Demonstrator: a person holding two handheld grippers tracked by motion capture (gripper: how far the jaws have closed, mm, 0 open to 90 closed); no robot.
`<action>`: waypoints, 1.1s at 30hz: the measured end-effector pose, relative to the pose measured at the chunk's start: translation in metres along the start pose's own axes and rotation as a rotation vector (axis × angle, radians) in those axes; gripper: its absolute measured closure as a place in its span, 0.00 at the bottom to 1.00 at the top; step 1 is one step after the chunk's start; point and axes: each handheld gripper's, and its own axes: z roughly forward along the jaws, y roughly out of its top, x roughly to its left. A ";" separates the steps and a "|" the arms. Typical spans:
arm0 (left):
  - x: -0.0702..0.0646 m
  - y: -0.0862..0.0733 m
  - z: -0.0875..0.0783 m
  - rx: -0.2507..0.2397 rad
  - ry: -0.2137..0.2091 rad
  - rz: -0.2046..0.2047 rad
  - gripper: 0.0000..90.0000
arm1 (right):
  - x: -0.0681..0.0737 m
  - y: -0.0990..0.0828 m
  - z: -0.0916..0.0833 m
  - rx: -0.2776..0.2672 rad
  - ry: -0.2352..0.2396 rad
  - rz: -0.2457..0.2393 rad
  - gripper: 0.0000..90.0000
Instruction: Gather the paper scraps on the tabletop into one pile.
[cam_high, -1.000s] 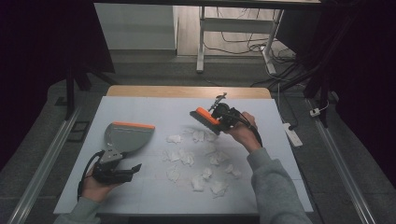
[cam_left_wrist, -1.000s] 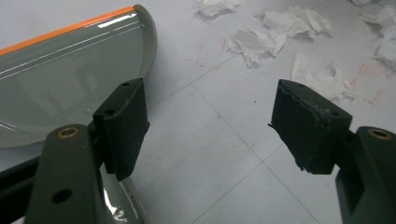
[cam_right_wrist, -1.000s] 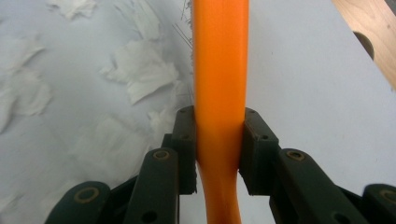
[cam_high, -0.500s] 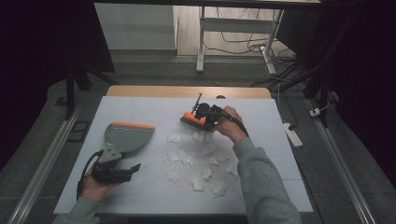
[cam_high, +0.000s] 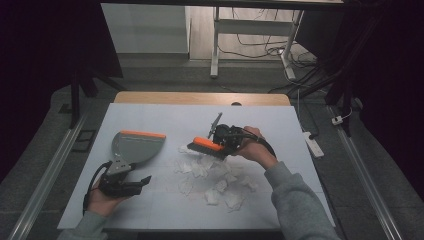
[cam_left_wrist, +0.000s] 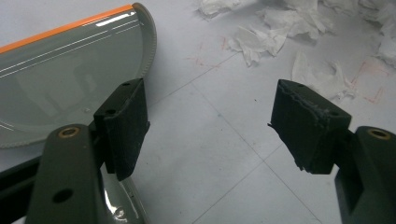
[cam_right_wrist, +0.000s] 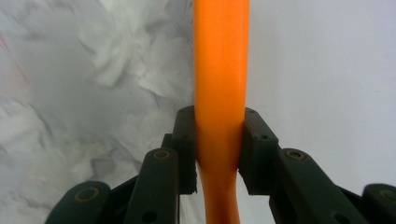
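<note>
**Brush over the scraps**

My right gripper (cam_right_wrist: 217, 144) clamps the orange brush (cam_high: 206, 147) by its handle, bristles at the far edge of the paper scraps (cam_high: 215, 180). My left gripper (cam_left_wrist: 210, 126) rests with jaws apart, gripping nothing, just beside the grey dustpan (cam_high: 134, 146) on the table (cam_high: 165, 117).

The pale tabletop (cam_high: 165, 120) carries a grey dustpan (cam_high: 134, 147) with an orange edge at its left and crumpled white paper scraps (cam_high: 215, 177) scattered near its middle.
</note>
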 end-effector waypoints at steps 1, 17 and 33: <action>0.000 0.000 0.000 -0.001 0.000 -0.001 0.31 | -0.001 -0.001 -0.006 -0.026 -0.008 0.020 0.79; 0.000 0.000 -0.001 -0.004 0.002 -0.002 0.31 | -0.016 0.025 -0.013 -0.227 -0.010 0.319 0.79; 0.000 0.000 0.000 -0.001 0.003 0.003 0.31 | -0.007 0.061 0.015 -0.287 0.044 0.444 0.79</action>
